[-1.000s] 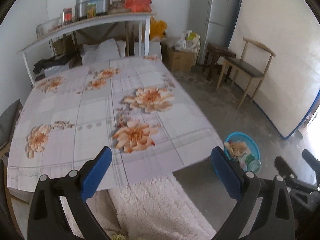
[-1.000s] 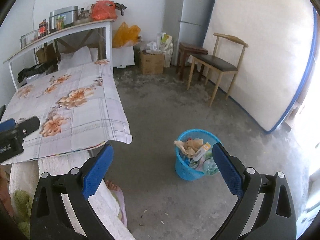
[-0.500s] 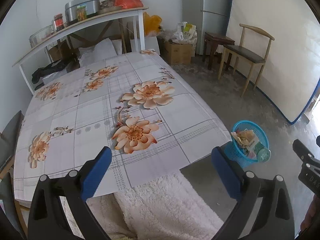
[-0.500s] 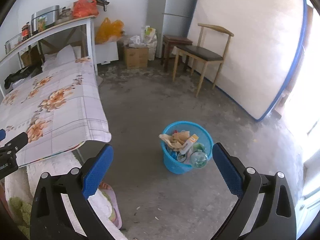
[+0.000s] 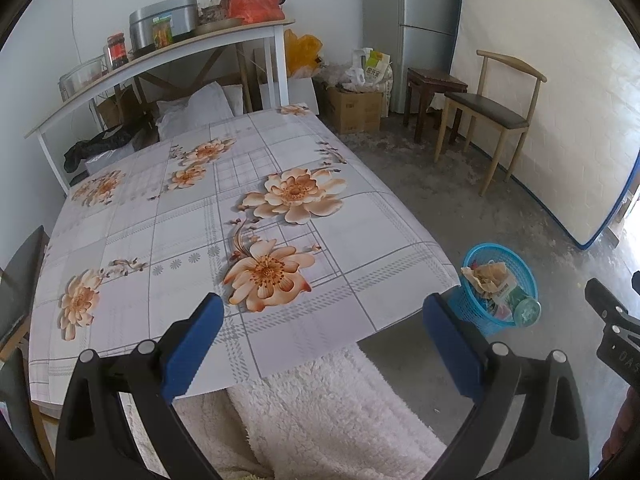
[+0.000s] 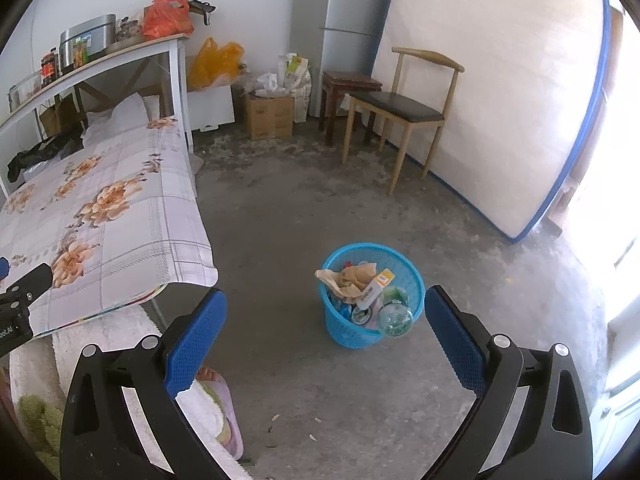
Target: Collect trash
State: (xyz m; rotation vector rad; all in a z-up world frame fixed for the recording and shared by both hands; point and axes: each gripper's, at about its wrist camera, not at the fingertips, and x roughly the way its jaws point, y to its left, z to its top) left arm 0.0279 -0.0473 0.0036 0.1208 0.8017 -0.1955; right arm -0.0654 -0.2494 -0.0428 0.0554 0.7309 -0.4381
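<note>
The biggest thing in front of me is the surface (image 5: pixel 248 208), draped in a pale checked cloth printed with orange flowers; it fills most of my left view and the left edge of my right view. A white mattress (image 6: pixel 492 112) with blue edging leans upright against the far wall on the right. The grey concrete floor (image 6: pixel 280 216) spreads between them. A fluffy white rug (image 5: pixel 332 412) lies below the near edge of the surface, under my left fingers. At the back stands a tall grey fridge (image 5: pixel 424 28), and beside the mattress a wooden chair (image 6: pixel 404 108) with a dark seat. A white shelf (image 5: pixel 160 56) beyond the surface carries a metal pot, jars and an orange bag.

The blue trash basket (image 6: pixel 340 332) stands on the floor, well apart from the chair and near the corner of the surface. It is piled with crumpled brown paper (image 6: pixel 348 276), a small carton and a clear round lid or bottle end at its rim.

My left fingers (image 5: pixel 320 338) are spread wide and hold nothing, hanging over the near edge of the surface. My right fingers (image 6: pixel 324 334) are equally wide and bare, with the basket showing between them, lower down on the floor.
</note>
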